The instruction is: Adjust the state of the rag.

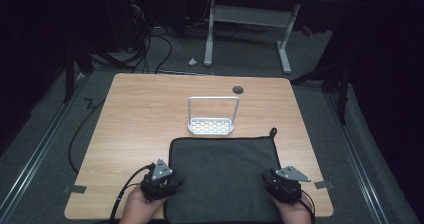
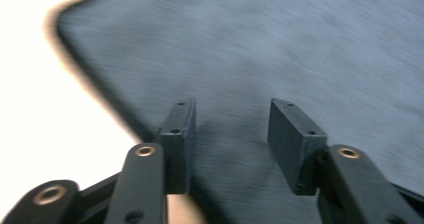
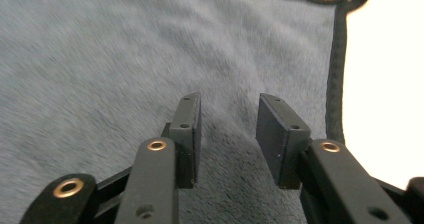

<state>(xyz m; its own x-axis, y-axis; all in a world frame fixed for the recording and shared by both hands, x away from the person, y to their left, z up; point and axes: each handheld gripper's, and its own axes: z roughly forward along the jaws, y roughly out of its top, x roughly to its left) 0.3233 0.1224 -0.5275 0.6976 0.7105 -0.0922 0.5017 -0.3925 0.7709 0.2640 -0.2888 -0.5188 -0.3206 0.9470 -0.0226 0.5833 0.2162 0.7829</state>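
The dark grey towel is lying flat on the table. The left gripper and right gripper are hovering over its near corners, jaws parted, nothing between them, hands angled forward.

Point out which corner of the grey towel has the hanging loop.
The far right corner of the grey towel, by the right gripper's side: a small dark loop sticks out there onto the table; the other corners are plain.

A matt, fuzzy grey cloth mat lies on a smooth wood-grain table beside a perforated metal rack.
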